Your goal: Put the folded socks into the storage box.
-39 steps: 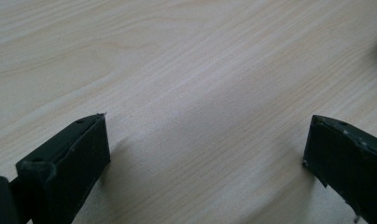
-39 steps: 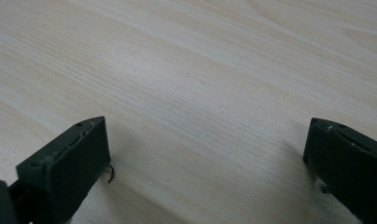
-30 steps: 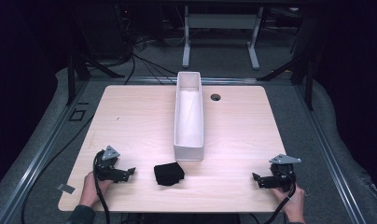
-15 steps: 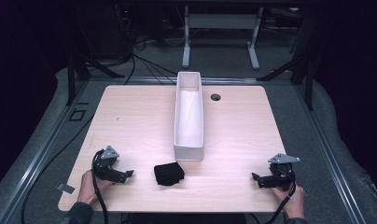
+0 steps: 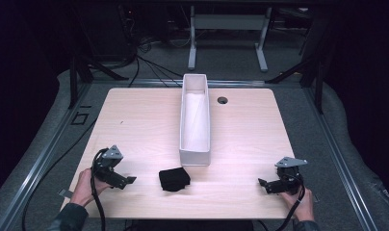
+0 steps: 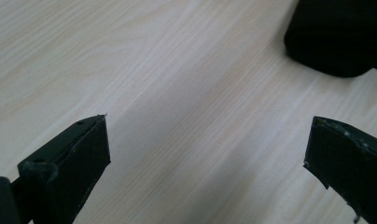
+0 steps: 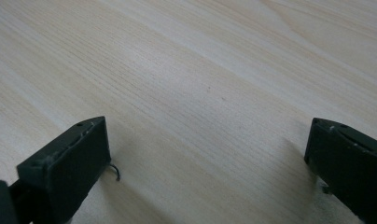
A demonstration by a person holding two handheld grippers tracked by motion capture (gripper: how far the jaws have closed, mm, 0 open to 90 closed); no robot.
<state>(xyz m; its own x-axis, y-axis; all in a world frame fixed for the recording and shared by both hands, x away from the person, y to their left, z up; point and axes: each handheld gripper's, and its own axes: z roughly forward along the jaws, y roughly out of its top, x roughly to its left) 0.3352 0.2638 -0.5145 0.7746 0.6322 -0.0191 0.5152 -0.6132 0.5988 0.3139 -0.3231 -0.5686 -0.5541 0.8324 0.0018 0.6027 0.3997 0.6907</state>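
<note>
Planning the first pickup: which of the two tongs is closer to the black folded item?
The left tongs, beside the black folded item near the table's front edge; the item shows just beyond its open jaws. The right tongs sit farther off.

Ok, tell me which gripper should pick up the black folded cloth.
Left. The left gripper is open, nearer the black cloth, which lies ahead of its jaws. The right gripper sits farther away.
</note>
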